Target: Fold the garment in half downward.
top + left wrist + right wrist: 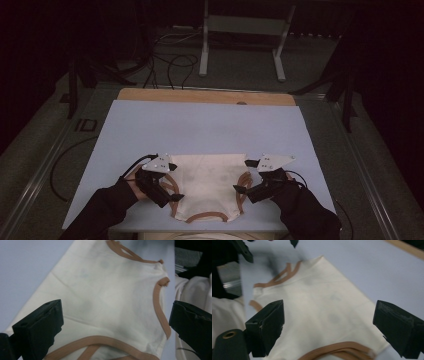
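From the high view, a cream garment [207, 185] with tan trim lies flat on the blue mat [200, 125] that covers the desk [205, 95], close to the mat's near edge and midway across it. The left tool [170, 192] hangs over the garment's left armhole and the right tool [242, 187] over its right armhole, each angled inward, which reads as both hands flanking the cloth so they can work its two sides evenly. Beyond the garment's far hem the mat is bare all the way to the wooden strip, so there is plenty of room to push or spread the cloth away from the person; toward the near edge there is very little margin, and the tan neck loop sits almost at the mat's lip. In the left gripper view, the garment [110, 297] lies below the left tool [116, 322], whose jaws stand wide apart and released, with nothing pinched between them; the tan band curves along the garment's side near the mat's edge. In the right gripper view, the right tool [329, 327] is likewise released, its jaws spread above the garment [322, 307] without touching it, and a tan strap lies just under them. The cloth looks smooth, so it seems settled in place.
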`<state>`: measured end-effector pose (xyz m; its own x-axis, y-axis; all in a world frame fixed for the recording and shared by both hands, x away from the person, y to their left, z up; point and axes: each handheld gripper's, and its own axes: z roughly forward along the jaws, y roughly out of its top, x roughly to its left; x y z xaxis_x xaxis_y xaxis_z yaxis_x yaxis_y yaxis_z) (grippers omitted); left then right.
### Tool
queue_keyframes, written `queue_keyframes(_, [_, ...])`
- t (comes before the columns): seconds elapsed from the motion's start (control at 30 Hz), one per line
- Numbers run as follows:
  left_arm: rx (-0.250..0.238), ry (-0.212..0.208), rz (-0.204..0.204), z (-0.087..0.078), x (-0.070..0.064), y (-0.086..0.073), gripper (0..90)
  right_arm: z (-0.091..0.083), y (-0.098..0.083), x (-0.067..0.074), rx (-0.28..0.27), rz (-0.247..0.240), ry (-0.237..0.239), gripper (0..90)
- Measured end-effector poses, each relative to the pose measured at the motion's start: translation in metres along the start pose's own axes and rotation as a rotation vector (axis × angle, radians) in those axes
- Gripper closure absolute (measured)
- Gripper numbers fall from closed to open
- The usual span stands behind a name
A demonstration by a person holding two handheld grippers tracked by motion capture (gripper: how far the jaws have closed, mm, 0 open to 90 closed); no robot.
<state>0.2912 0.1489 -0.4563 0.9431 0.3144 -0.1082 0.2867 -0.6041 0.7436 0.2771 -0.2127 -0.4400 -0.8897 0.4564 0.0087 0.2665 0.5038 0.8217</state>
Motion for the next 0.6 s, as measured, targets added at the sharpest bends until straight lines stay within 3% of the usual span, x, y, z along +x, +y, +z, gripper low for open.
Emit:
queue_keyframes(0.13, [-0.028,0.041,-0.009,-0.007,0.008,0.007,0.0,-0.002,0.006,-0.008,-0.029,0.010,-0.001,10.4])
queue_keyframes(0.2, [-0.032,0.041,-0.012,-0.008,0.009,0.009,0.0,-0.002,0.008,-0.010,-0.029,0.008,-0.010,10.4])
queue_keyframes(0.33, [-0.028,0.050,-0.002,-0.010,0.018,0.014,0.0,-0.002,0.013,-0.020,-0.043,0.022,-0.023,10.3])
queue_keyframes(0.4, [-0.033,0.080,0.019,-0.011,0.022,0.015,0.0,-0.001,0.015,-0.027,-0.042,0.028,-0.033,10.3])
queue_keyframes(0.6, [-0.061,0.103,-0.020,-0.011,0.038,0.017,0.0,0.002,0.020,-0.040,-0.038,0.019,-0.052,10.3])
